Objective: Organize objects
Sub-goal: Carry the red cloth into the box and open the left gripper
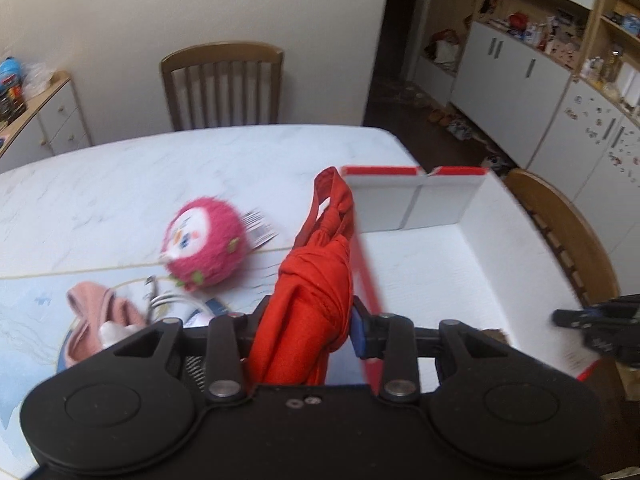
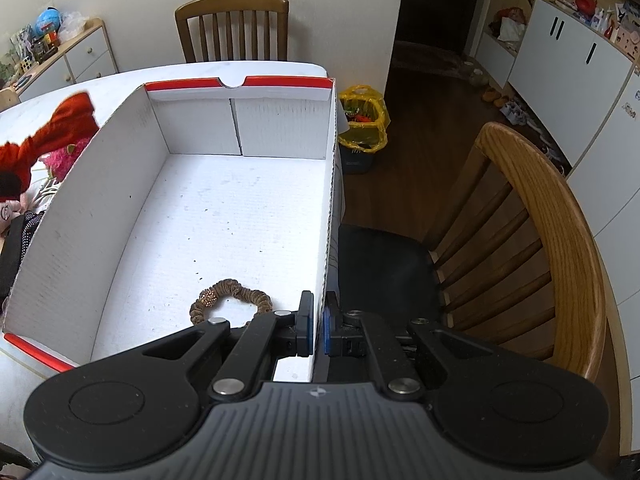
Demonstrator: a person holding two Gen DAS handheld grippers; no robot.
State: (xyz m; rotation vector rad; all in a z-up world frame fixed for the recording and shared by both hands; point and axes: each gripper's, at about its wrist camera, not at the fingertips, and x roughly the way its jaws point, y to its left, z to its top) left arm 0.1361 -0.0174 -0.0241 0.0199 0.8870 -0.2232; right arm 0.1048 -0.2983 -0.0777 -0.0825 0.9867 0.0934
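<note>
My left gripper (image 1: 308, 320) is shut on a red folded cloth bundle (image 1: 316, 280) and holds it above the table, right at the left wall of the white cardboard box (image 1: 440, 264). The bundle also shows in the right wrist view (image 2: 60, 128). My right gripper (image 2: 318, 324) is shut on the box's right wall (image 2: 330, 208). A brown scrunchie (image 2: 230, 298) lies on the box floor near its front. A pink plush toy (image 1: 204, 246) lies on the table left of the box. A pink cloth (image 1: 100, 316) lies nearer, at the left.
The white marbled table (image 1: 160, 172) holds the box at its right end. Wooden chairs stand at the far side (image 1: 222, 84) and at the right (image 2: 540, 248). A yellow bag (image 2: 364, 120) sits on the floor beyond the box. Cabinets (image 1: 512, 76) line the right wall.
</note>
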